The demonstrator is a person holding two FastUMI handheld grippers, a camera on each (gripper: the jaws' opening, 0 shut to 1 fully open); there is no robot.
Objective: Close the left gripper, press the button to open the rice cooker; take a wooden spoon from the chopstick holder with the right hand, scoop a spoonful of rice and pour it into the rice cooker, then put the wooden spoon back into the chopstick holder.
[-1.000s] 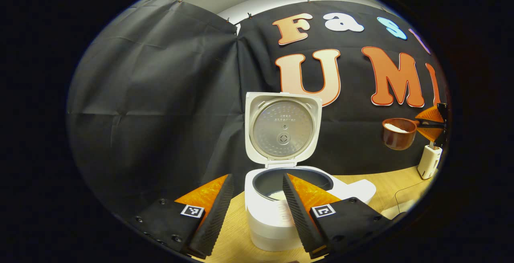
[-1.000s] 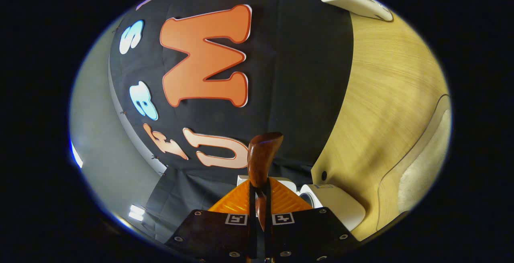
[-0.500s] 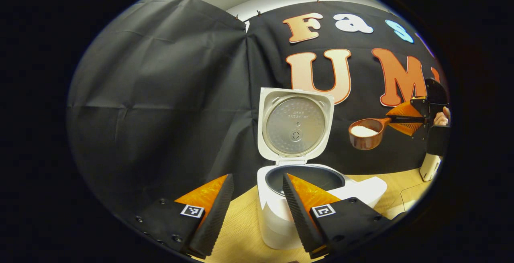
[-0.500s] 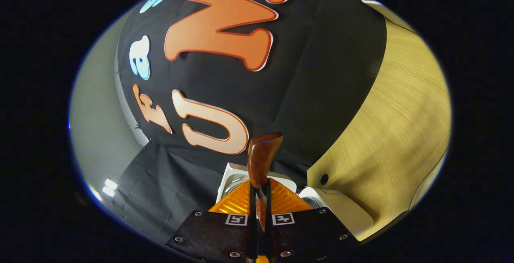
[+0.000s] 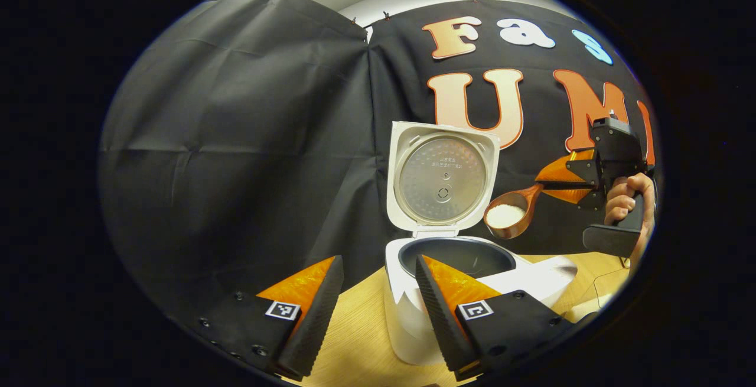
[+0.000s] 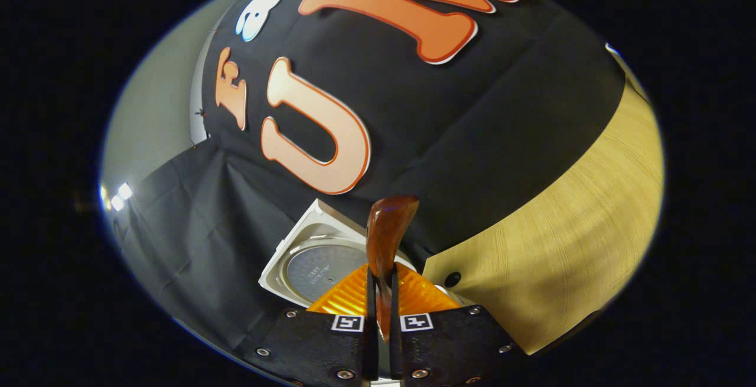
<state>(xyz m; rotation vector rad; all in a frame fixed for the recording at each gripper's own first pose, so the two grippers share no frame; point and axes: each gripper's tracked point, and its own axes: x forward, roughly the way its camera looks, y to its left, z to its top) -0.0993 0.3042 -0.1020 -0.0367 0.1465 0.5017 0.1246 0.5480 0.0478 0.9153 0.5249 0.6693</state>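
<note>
The white rice cooker (image 5: 407, 316) stands on the wooden table with its lid (image 5: 443, 177) raised upright and its dark inner pot (image 5: 466, 255) exposed. My left gripper (image 5: 378, 269) hovers open in front of it, holding nothing. A wooden spoon (image 5: 508, 217) heaped with white rice hangs above the pot's right rim, tilted toward it. My right gripper (image 5: 546, 185), held by a hand (image 5: 620, 201), is shut on the spoon's handle. In the right gripper view my right gripper (image 6: 381, 277) clamps the spoon (image 6: 387, 236), with the cooker lid (image 6: 313, 263) beyond.
The wooden table (image 6: 567, 245) stretches to the right in the right gripper view, with a small dark hole (image 6: 452, 279) in its surface. Black cloth walls stand close behind the cooker. A pale mat edge (image 5: 602, 289) lies on the table at the right.
The right gripper has carried the rice-filled spoon left and down, to just above the cooker's right rim, tipping it. The left gripper view has drifted slightly; the cooker sits further right in it.
</note>
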